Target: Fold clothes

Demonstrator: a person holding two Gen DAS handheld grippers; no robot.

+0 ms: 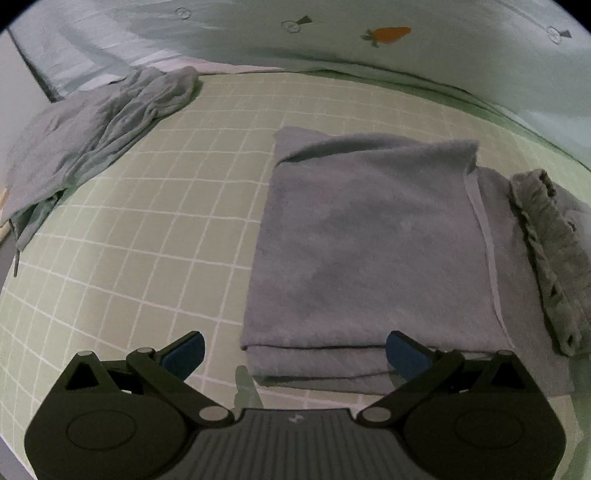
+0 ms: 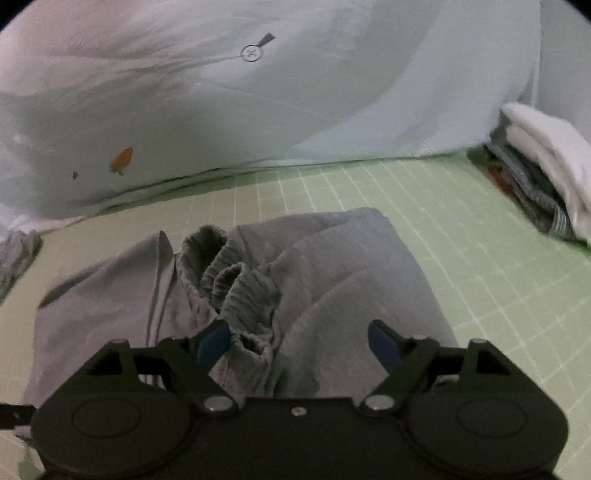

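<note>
Both grippers gape — left gripper (image 1: 295, 354) at folded garment's (image 1: 369, 251) edge.

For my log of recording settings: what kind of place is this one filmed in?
Most likely a bed in a bedroom. The work surface is a soft green grid-patterned sheet, a pale duvet with a carrot print is bunched behind it, and a stack of folded laundry sits off to one side.

Your setting: home bedroom, green grid-check bedsheet (image 1: 166, 206), carrot-print duvet (image 2: 258, 110), stack of folded laundry (image 2: 546, 173) at your right.
</note>
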